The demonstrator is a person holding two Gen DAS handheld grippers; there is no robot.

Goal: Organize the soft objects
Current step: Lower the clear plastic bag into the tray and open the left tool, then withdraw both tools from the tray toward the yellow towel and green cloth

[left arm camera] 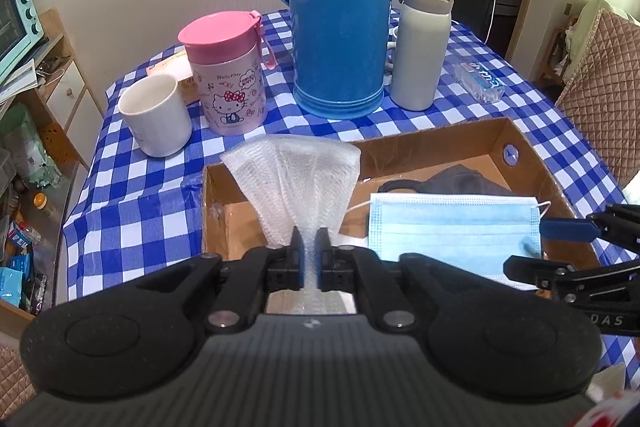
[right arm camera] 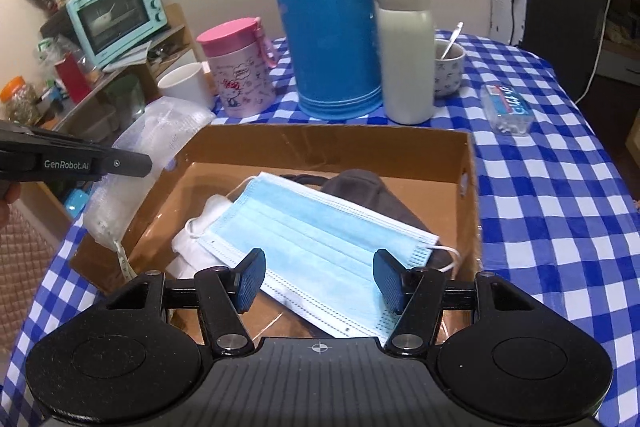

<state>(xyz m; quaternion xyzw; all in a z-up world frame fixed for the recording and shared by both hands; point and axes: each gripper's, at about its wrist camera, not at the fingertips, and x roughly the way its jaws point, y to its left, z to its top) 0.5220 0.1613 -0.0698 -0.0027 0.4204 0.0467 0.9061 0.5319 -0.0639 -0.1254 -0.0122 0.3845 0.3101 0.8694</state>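
- Sorting is well advanced: three soft items already lie inside the shallow brown cardboard box (right arm camera: 440, 163) on the blue-and-white checked worktop (right arm camera: 560, 207).
- Uppermost in the box is a pale blue pleated surgical mask with white ear loops (right arm camera: 320, 251), lying flat and diagonal across the floor of the box.
- Beneath it, toward the far wall, a dark grey fabric mask with a black strap (right arm camera: 368, 187) is partly covered; a white soft item (right arm camera: 192, 247) shows at the near-left under the blue mask's edge. Its exact kind cannot be told.
- Right tongs (right arm camera: 318, 283) stand released, pads spread wide apart above the near edge of the blue mask and pressing on nothing. Judgement: that mask counts as delivered.
- Left tongs (left arm camera: 307, 251) are nearly closed, with the neck of a white translucent mesh foam sleeve (left arm camera: 292, 179) between the pads. Whether the pads still press on it cannot be told with certainty; the sleeve fans upward from them, so it appears held.
- From the right wrist view, the sleeve hangs over the box's left rim, mostly outside it.
- Outstanding, as judged: bring the mesh sleeve over the box interior and let go. No other loose soft item is visible on the worktop.
- Hard items behind the box appear outside the task.
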